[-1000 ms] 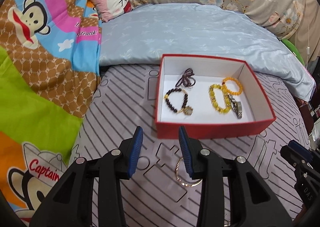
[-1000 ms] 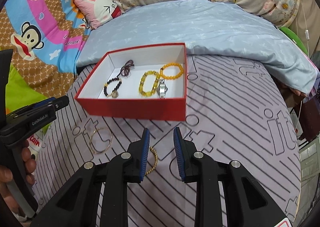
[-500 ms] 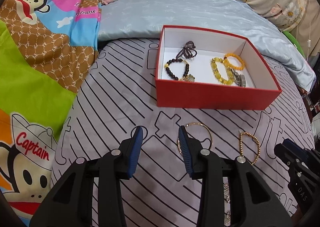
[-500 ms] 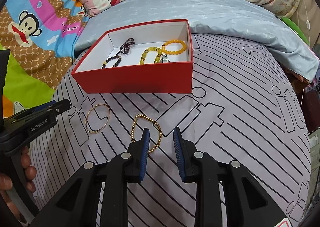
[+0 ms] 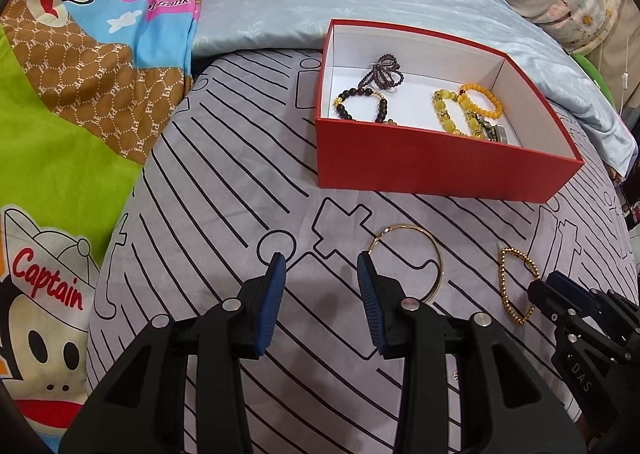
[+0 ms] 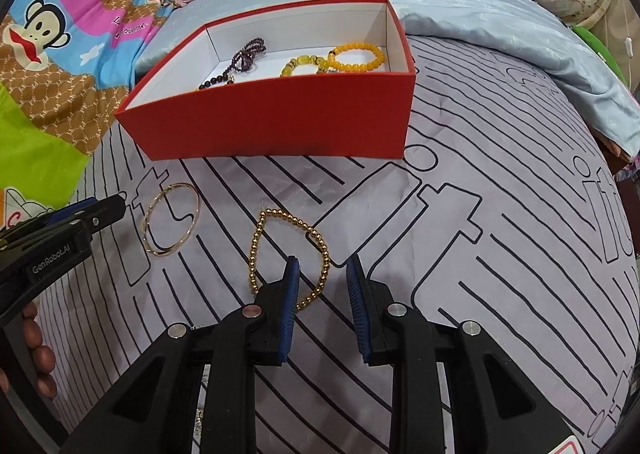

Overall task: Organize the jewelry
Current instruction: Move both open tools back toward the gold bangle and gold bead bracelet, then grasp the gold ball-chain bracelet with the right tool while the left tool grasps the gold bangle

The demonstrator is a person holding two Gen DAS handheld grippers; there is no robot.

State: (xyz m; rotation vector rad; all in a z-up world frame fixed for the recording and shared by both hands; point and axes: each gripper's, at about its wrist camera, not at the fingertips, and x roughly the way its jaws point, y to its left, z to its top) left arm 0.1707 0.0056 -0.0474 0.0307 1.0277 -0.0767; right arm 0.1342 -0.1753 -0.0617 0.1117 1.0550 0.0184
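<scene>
Both grippers are spread open and holding nothing. The right gripper [image 6: 322,260] sits low over the grey striped bedsheet [image 6: 500,254], and the gold bead bracelet [image 6: 256,246] lies flat there, its right side running between the blue pads. The left gripper [image 5: 320,258] hovers just beside the thin gold bangle [image 5: 412,258], which lies flat on the sheet in front of the red box [image 5: 440,170]. Inside the box: a dark bead bracelet [image 5: 360,106], a purple bead strand [image 5: 382,70], yellow bead bracelets [image 5: 478,104] and a watch [image 5: 496,132], partly hidden by the near wall.
</scene>
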